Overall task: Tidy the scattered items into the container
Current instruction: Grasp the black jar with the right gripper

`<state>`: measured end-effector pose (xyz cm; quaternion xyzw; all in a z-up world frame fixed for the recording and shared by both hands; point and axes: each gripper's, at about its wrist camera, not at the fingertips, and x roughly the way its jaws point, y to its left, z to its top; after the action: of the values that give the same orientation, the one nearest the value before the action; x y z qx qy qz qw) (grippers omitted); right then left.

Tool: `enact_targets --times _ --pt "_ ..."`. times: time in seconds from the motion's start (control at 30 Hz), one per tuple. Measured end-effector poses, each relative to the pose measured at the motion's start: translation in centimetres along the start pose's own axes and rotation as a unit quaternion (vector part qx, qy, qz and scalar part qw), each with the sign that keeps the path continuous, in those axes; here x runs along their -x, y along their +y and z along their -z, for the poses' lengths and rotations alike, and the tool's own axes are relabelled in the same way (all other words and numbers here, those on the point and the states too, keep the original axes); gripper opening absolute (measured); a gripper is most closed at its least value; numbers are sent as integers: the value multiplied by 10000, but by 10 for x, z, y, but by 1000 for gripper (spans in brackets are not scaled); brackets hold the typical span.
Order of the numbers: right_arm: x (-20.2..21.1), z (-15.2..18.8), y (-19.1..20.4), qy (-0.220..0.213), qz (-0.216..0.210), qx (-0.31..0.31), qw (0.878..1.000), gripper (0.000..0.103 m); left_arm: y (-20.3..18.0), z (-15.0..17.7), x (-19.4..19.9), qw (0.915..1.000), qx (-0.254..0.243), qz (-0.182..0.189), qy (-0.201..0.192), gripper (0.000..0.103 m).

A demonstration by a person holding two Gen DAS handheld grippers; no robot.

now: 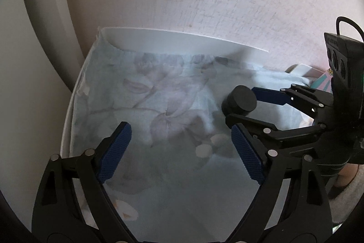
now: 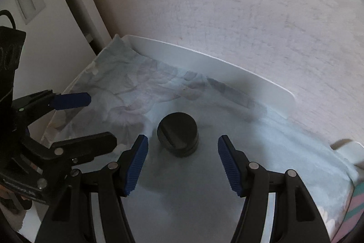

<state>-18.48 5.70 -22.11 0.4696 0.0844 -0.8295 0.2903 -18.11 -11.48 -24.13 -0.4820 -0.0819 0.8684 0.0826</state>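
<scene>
Black round cap [image 2: 178, 137] seen ahead of spread right tool [image 2: 182, 165], at 12 o'clock on floral cloth [image 2: 127, 92]; left tool [image 1: 180, 152] spread, empty. Risk judged: cap nudged aside, cloth snagged.

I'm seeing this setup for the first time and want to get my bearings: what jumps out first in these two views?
A dark round jar with a slotted lid stands on a pale floral cloth, just ahead of the right gripper, whose blue-padded jaws stand apart with nothing between them. The left gripper hovers open over the cloth's flower print, empty. A white tray wall rises behind the cloth, against a pinkish wall.
</scene>
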Motion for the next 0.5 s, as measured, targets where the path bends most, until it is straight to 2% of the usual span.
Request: enact_targets --times 0.1,0.17,0.2,0.23,0.27,0.3,0.5 --pt "-8 0 2 -13 -29 129 9999 60 1 2 -7 9999 -16 54 98 68" --pt "-11 0 3 -13 -22 229 9997 58 3 4 -9 9999 -63 -11 159 51" --pt "-10 1 5 -82 -53 300 9995 53 3 5 -12 9997 -90 -70 195 37" --pt "-11 1 6 -80 -64 322 9994 40 1 6 -11 9996 -149 -204 135 25" --pt "-12 1 6 -85 -33 346 9994 33 1 6 -12 9996 -146 -222 137 16" --pt "-12 2 7 -112 -22 376 9992 33 1 6 -13 9995 -115 -228 174 3" --pt "-4 7 10 -293 7 345 9990 33 -3 8 -2 9990 -173 -408 -40 3"
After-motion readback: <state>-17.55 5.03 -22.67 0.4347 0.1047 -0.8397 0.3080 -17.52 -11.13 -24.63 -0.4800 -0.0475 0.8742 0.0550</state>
